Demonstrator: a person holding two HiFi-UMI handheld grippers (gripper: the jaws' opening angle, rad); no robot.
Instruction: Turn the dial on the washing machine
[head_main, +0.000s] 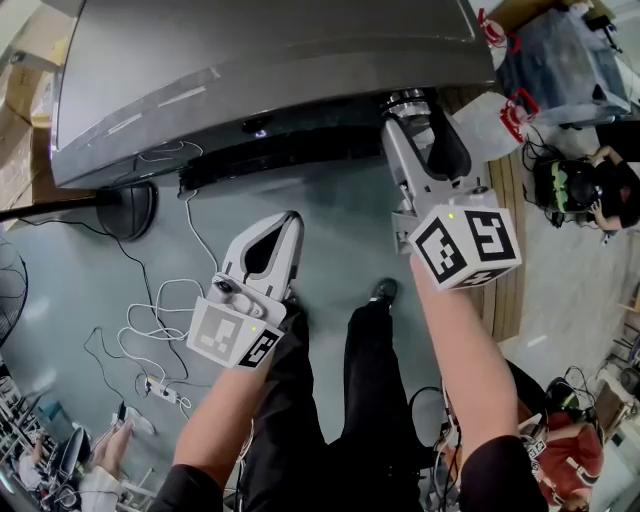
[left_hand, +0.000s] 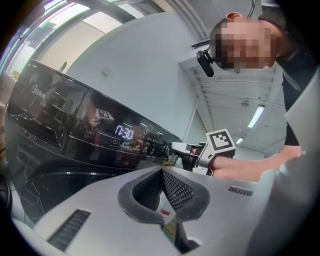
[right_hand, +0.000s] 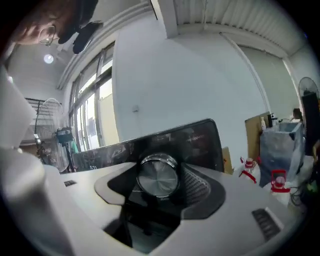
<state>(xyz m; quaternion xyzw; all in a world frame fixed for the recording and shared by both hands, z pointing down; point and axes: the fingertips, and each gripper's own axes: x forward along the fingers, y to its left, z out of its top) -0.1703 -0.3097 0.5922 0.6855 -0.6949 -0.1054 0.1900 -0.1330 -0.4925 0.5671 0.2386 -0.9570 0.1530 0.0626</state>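
Dial (right_hand: 159, 176) sits at the right end of the washing machine (head_main: 250, 80) panel, and the right gripper (head_main: 414, 115) clamps it for turning. The left gripper (head_main: 286, 224), clenched and empty, waits aside

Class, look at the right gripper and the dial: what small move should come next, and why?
Probably squeeze the right gripper firmly on the dial before twisting. Its jaws flank the dial on the washing machine, but firm contact cannot be confirmed. The left gripper is shut and empty.
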